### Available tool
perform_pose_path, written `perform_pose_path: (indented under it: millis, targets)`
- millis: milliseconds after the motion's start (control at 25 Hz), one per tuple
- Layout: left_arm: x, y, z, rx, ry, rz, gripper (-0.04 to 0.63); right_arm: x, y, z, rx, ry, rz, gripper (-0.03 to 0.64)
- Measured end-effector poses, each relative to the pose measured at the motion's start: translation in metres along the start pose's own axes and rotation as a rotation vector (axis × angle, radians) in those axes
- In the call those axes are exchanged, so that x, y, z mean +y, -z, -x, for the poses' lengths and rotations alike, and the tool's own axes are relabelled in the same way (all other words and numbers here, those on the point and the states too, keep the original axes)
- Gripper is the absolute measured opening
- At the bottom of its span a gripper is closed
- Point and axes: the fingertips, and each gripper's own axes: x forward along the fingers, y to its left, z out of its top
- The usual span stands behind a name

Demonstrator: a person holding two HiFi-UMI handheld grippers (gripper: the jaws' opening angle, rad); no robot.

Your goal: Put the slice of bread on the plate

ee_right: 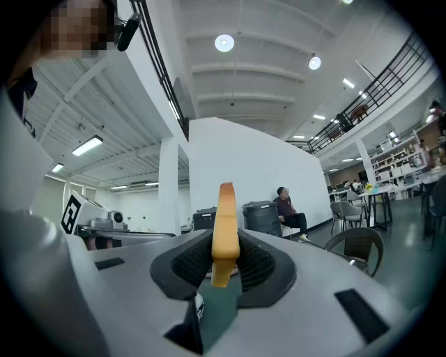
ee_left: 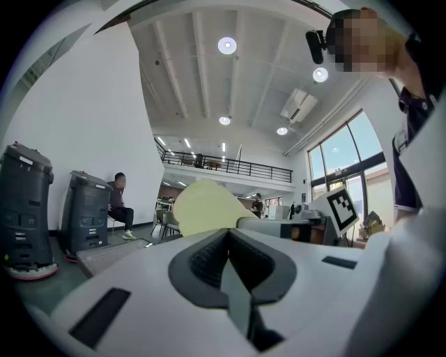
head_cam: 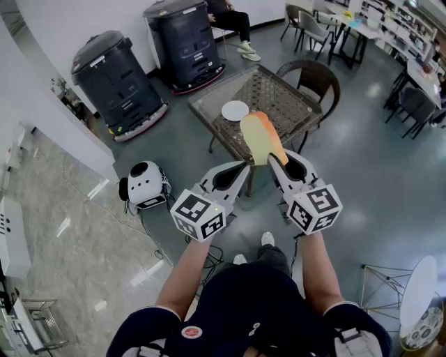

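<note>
A: What sort of place?

B: A large open workplace hall, part office, part canteen. High white ceiling set with round lights, a railed mezzanine across the far end, tall windows at the right.

A: And lower down?

B: Polished grey floor, clusters of tables and chairs, stocked shelves along one edge. Two dark wheeled machines parked against a white wall, a person seated just beside them. Nearer, a glass-topped wicker table with a matching chair.

A: Home or kitchen?

B: Neither, to go by the scale and the furnishing: a shared, public interior, more lobby than living room.
</note>
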Motion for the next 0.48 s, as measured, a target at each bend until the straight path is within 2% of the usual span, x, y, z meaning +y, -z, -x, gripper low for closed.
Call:
perform_pose_path:
  millis: [480]
  targets:
    - [0.003, 0.005, -0.019, 0.01, 0.003, 0.002, 0.006, -0.021, -0.001, -0.003, -0.013, 0.005, -0.01, 0.089]
